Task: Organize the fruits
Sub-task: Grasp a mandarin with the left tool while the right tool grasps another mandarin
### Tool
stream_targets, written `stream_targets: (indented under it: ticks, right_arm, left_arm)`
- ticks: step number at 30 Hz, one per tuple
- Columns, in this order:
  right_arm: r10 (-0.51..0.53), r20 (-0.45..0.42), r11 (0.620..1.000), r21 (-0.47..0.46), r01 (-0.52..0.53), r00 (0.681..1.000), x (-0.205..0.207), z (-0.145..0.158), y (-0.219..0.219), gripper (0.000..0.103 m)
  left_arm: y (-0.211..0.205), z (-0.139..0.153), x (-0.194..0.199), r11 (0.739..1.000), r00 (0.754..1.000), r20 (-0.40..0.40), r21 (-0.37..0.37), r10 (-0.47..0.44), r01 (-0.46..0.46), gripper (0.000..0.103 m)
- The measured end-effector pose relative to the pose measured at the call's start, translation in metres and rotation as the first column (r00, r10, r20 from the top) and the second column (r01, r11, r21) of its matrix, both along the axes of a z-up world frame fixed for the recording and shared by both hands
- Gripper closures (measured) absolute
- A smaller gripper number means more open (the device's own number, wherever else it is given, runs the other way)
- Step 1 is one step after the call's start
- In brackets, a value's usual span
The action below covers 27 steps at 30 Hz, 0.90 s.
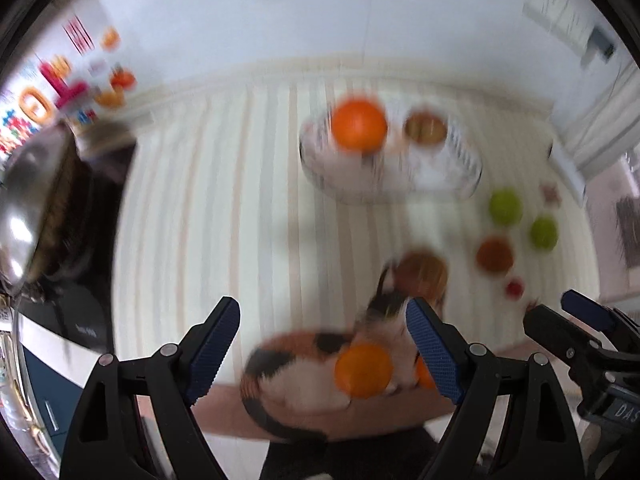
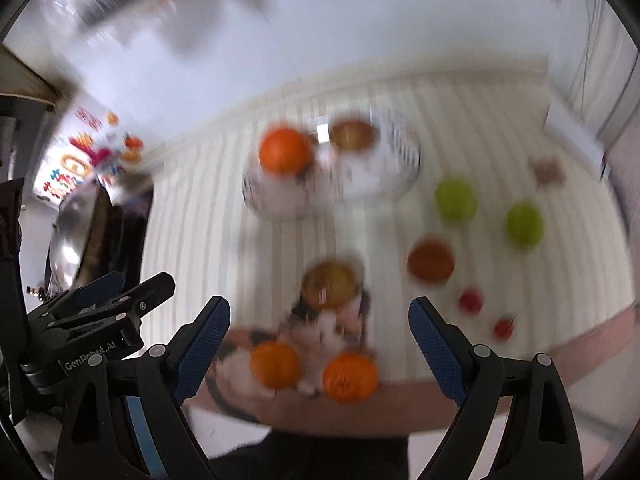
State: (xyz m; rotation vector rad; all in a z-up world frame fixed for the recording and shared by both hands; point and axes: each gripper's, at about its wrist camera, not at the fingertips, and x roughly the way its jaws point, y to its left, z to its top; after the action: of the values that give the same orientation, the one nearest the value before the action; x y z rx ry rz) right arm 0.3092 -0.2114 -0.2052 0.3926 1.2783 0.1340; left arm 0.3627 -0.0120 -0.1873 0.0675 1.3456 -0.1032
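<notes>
Two grippers hang over the striped desk [image 2: 224, 240], both empty with fingers spread wide: the left gripper [image 1: 322, 340] and the right gripper [image 2: 320, 340]. Every frame is smeared.

Going left to right in the right wrist view: a patterned bowl [image 2: 404, 168] at the far side holds one orange [image 2: 285, 150] and one brownish apple [image 2: 353, 134]. At the near edge, a calico-patterned dish [image 2: 240, 384] carries two oranges [image 2: 274, 365] with another reddish-yellow apple [image 2: 330, 285] just beyond. Further right lie one dark red-orange fruit [image 2: 431, 261], two green apples [image 2: 456, 198], and two small red fruits [image 2: 470, 301], well apart.

Judging by position, the near oranges come next. Descend squarely, centre one orange between the fingers, and close gently to avoid rolling its neighbour.
</notes>
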Motion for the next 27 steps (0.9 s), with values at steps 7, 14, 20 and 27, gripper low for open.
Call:
stream_targets:
  ticks: [7, 14, 20, 27]
  right_arm:
    - [-0.051, -0.222, 0.991, 0.109, 0.076, 0.974, -0.018, -0.095, -0.009, 0.010]
    - [-0.049, -0.269, 0.993, 0.089, 0.076, 0.962, -0.026, -0.121, -0.005, 0.010]
    - [-0.029, -0.285, 0.996, 0.078, 0.053, 0.958, -0.022, -0.129, 0.004, 0.011]
    - [0.015, -0.307, 1.000, 0.020, -0.009, 0.952, -0.020, -0.145, 0.020, 0.015]
  left_arm:
    - [-0.019, -0.093, -0.019, 0.997, 0.964, -0.252, -0.015, -0.083, 0.082, 0.018]
    - [-0.044, -0.133, -0.030, 0.991, 0.951, -0.278, -0.031, -0.135, 0.132, 0.032]
    - [-0.045, -0.125, -0.033, 0.988, 0.962, -0.234, 0.024, -0.142, 0.152, 0.041]
    - [0.000, -0.127, -0.027, 0.999, 0.963, -0.266, -0.015, -0.037, 0.034, 0.040]
